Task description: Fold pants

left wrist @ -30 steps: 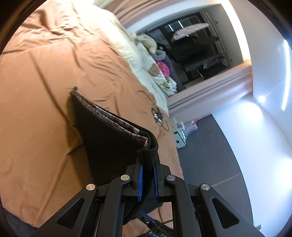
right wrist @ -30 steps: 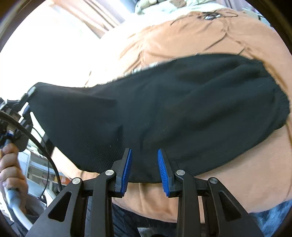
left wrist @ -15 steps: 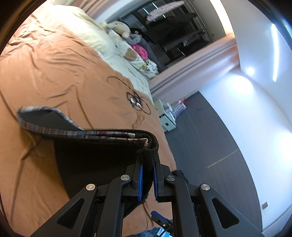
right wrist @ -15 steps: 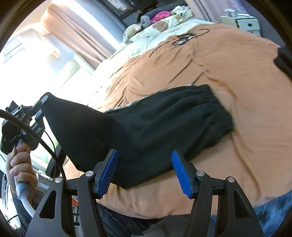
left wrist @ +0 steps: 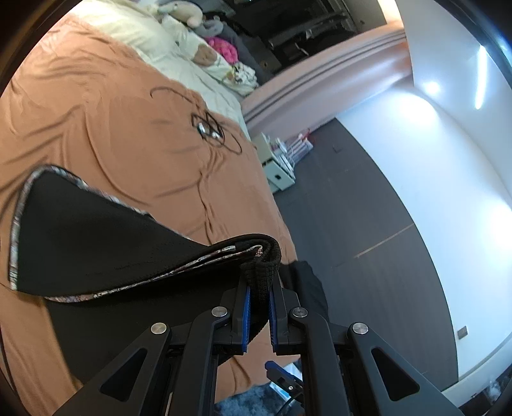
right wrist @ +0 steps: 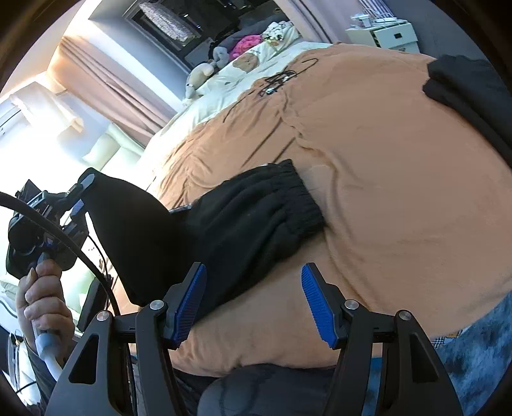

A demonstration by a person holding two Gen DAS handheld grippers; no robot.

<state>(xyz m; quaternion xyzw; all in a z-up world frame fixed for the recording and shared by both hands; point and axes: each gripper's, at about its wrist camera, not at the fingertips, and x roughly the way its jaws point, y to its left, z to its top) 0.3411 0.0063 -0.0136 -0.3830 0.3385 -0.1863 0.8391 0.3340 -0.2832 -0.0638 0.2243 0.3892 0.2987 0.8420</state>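
Note:
Black pants (right wrist: 243, 220) with a plaid lining lie partly on the orange bedspread (right wrist: 384, 179). My left gripper (left wrist: 259, 291) is shut on the ribbed black cuff (left wrist: 260, 272) and holds that end lifted off the bed, the fabric (left wrist: 96, 236) spreading out to the left. In the right wrist view the left gripper (right wrist: 80, 195) shows at the far left, held by a hand (right wrist: 41, 300), with the pants hanging from it. My right gripper (right wrist: 252, 297) is open and empty, just in front of the pants near the bed's front edge.
A coiled black cable (left wrist: 209, 129) lies on the bedspread farther back. Pillows and soft toys (left wrist: 192, 16) sit at the head of the bed. A second dark garment (right wrist: 460, 80) lies at the bed's right edge. A white bedside unit (left wrist: 278, 166) stands on the dark floor.
My right gripper let go of the pants, opened wide and drew back. My left gripper kept its hold and swung the lifted end, so the fabric now fans out more flatly.

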